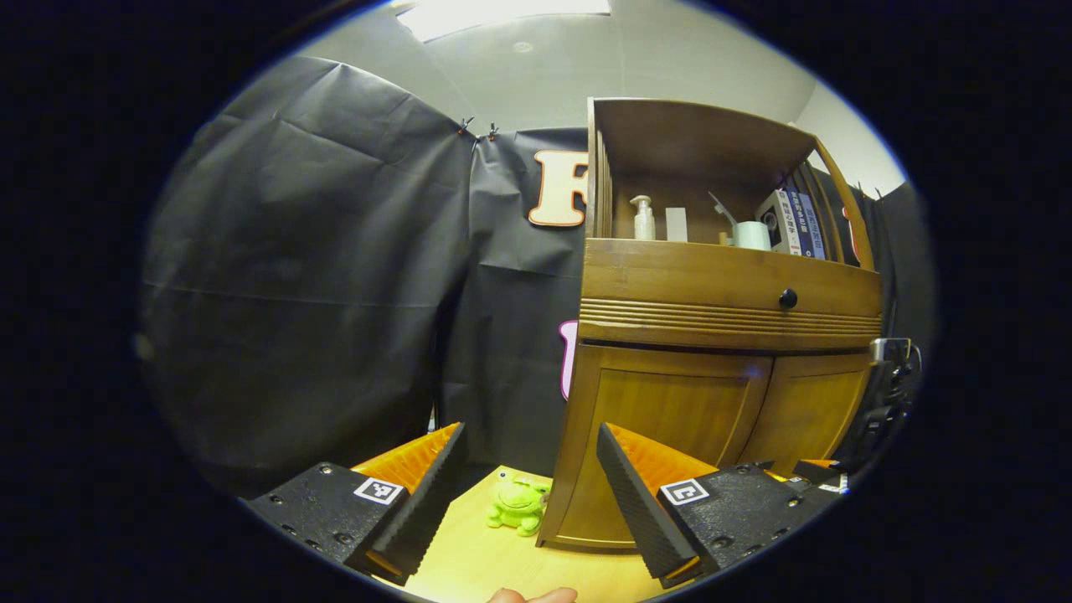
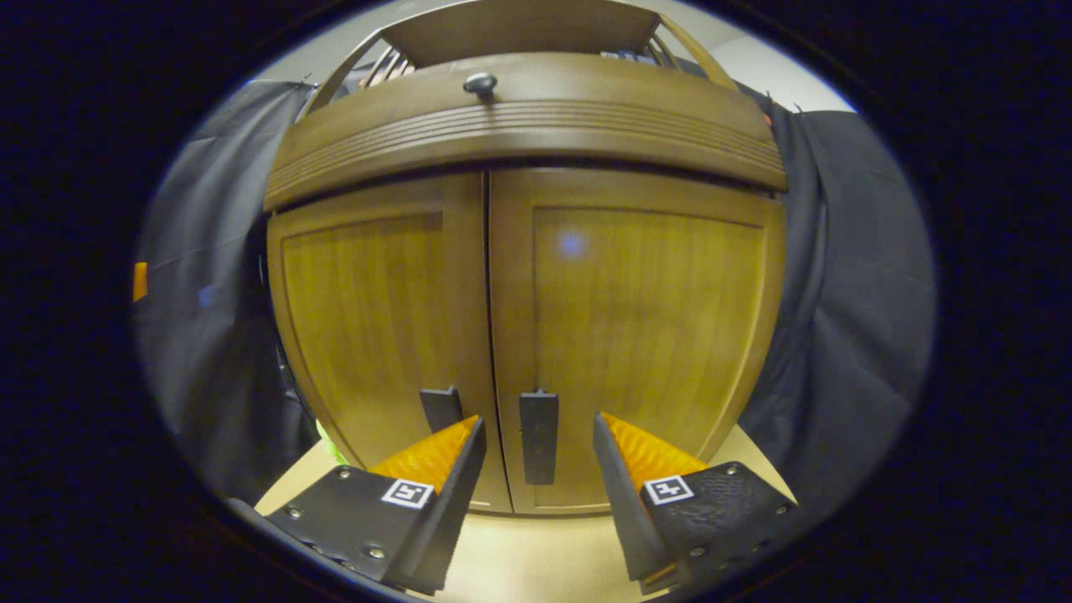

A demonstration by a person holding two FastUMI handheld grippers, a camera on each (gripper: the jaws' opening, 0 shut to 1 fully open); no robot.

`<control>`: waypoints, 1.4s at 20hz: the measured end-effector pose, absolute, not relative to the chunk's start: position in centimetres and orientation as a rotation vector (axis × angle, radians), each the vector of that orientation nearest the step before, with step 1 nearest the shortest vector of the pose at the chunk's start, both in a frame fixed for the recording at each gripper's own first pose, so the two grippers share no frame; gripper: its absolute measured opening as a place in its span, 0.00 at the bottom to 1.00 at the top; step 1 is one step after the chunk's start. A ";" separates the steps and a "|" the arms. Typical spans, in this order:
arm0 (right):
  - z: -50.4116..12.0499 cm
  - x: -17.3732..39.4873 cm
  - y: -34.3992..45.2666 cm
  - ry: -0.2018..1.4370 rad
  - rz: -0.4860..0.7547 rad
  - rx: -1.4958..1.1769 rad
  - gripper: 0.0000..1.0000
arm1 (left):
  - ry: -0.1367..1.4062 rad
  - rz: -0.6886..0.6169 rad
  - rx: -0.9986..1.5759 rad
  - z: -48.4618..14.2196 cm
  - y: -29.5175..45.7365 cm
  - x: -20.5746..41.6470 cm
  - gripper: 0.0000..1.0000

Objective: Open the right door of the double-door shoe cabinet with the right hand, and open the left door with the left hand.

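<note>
In the right gripper view, the right gripper (image 2: 536, 444) is hanging spread around the right door's handle (image 2: 538, 435), centre frame. The left gripper (image 1: 528, 469) is hovering spread beside the shoe cabinet (image 1: 720, 335), both doors closed.

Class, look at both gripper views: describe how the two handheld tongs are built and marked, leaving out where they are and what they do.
Both look alike. The left tongs and the right tongs each have two wedge-shaped fingers with ribbed, saw-toothed inner faces, mounted on textured black blocks fastened with small screws. Each block carries a square black-and-white marker tag. No cables or sleeves are visible.
</note>
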State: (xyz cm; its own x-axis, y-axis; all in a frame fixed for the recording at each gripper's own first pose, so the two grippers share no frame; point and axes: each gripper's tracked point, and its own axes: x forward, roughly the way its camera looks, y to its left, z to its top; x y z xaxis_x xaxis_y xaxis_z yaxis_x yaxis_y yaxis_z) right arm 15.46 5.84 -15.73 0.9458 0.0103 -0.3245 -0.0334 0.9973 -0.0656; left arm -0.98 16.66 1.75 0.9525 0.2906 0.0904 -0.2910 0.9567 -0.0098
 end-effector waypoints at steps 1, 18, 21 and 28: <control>-16.0 16.1 6.1 0.337 0.018 -0.077 0.75 | -0.091 0.295 0.001 1.6 16.8 -0.9 0.92; -17.2 19.5 4.2 0.450 -0.048 -0.043 0.31 | -0.063 0.239 -0.021 -0.1 16.9 0.9 0.92; -18.3 19.7 4.3 0.451 -0.046 -0.044 0.25 | -0.060 0.237 -0.023 -0.2 16.8 0.9 0.92; -18.0 19.7 4.4 0.450 -0.019 -0.027 0.25 | -0.058 0.222 -0.013 0.1 15.9 0.7 0.92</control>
State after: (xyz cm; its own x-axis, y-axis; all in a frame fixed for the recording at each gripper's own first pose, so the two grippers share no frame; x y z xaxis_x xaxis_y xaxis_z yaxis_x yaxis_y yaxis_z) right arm 19.69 4.38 -18.03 0.9001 -0.0241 -0.4349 0.0122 0.9995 -0.0302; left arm 0.74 15.89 0.05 0.9737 0.2207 0.0556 -0.2200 0.9753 -0.0188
